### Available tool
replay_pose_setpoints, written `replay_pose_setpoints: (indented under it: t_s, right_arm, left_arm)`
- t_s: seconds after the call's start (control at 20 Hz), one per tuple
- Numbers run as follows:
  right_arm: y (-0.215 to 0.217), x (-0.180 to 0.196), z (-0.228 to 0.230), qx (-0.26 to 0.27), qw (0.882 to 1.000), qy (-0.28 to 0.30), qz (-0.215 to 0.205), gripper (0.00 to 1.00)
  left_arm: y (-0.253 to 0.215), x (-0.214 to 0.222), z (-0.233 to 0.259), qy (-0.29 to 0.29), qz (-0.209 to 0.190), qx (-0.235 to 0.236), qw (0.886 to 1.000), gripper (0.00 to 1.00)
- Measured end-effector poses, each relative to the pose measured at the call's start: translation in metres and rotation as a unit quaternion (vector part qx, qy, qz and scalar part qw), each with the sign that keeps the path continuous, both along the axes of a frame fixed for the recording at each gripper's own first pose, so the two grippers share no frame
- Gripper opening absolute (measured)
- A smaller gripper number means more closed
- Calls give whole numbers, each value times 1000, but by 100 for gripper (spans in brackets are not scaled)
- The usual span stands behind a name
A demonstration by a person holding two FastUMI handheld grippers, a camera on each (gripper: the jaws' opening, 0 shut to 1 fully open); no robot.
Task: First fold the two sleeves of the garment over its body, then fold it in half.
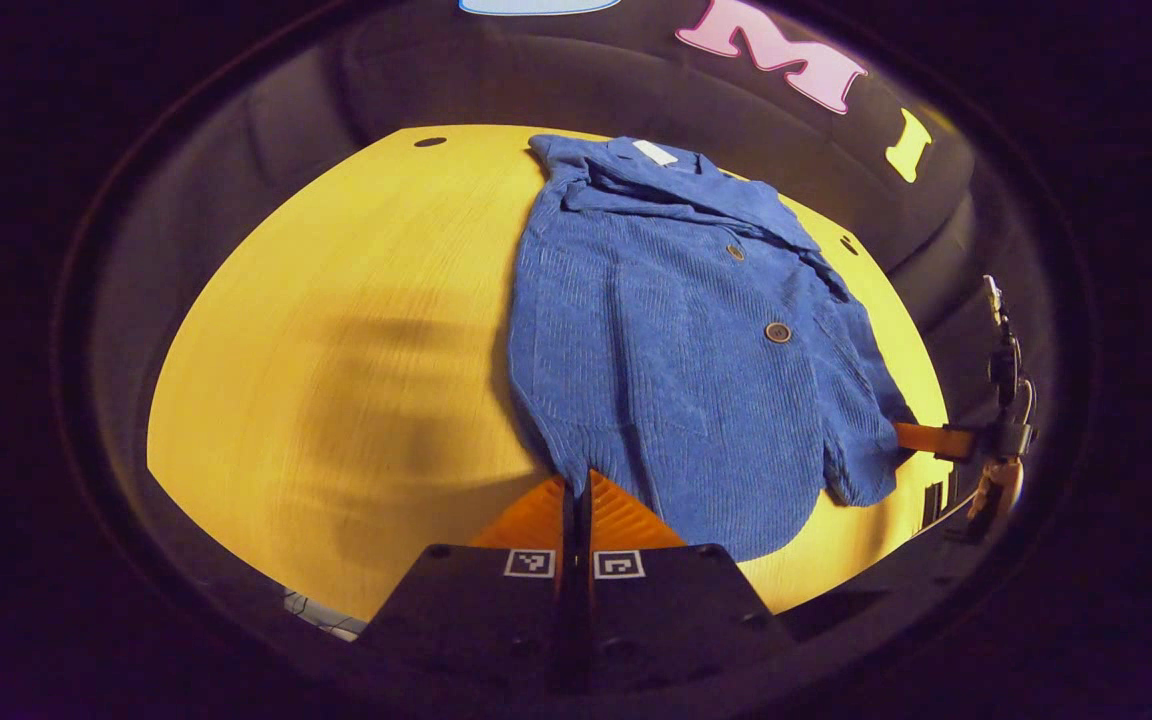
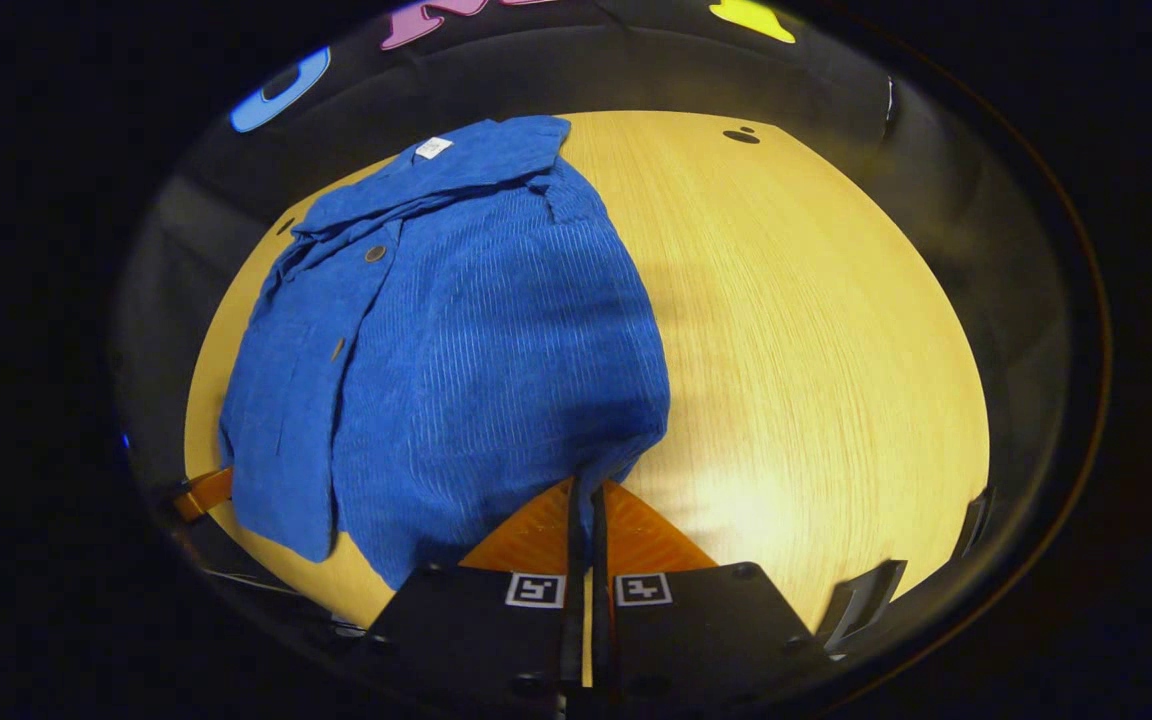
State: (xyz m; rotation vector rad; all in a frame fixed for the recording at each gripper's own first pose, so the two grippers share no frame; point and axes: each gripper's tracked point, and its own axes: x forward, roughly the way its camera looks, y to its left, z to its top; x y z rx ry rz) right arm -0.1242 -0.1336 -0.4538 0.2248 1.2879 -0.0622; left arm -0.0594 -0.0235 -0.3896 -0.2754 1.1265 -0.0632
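A blue corduroy garment (image 1: 656, 340) lies flat on the yellow wooden table (image 1: 336, 300), collar at the far end, hem toward me. One sleeve (image 1: 851, 420) rests folded over its body. My left gripper (image 1: 577, 490) is shut, its orange fingers pinching the hem at one near corner. In the right gripper view the same garment (image 2: 476, 330) has a sleeve (image 2: 281, 440) lying along its left side. My right gripper (image 2: 586, 495) is shut on the hem at the other near corner. Each gripper shows in the other's view: the right (image 1: 921, 437), the left (image 2: 201, 493).
A hand (image 1: 1001, 490) holds the right gripper at the table's near edge. The bare table (image 2: 806, 300) stretches wide beside the garment. A small dark hole (image 1: 429, 141) marks a far corner. The black booth wall rises behind the table.
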Motion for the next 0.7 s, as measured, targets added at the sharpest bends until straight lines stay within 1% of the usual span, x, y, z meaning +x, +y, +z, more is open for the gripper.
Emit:
replay_pose_setpoints:
  t_s: [0.15, 0.3, 0.45, 0.5, 0.55, 0.7]
  right_arm:
    - [8, 30, 24, 9, 999, -34, 2, 5]
    - [16, 74, 54, 17, 997, -76, 6, 4]
    - [22, 124, 80, 21, 993, -118, 15, 4]
    - [25, 140, 88, 24, 991, -131, 17, 0]
    - [28, 157, 96, 28, 989, -143, 16, 5]
    - [28, 219, 120, 30, 981, -191, 9, 4]
  left_arm:
    - [-3, 24, 31, -38, -4, -15, 999, 0]
    - [-2, 59, 64, -78, -18, -19, 997, 0]
    - [-2, 102, 87, -113, -30, -27, 993, 0]
    - [1, 115, 92, -120, -32, -22, 992, 0]
    - [5, 128, 97, -129, -33, -21, 991, 0]
    - [13, 181, 122, -173, -40, -16, 984, 0]
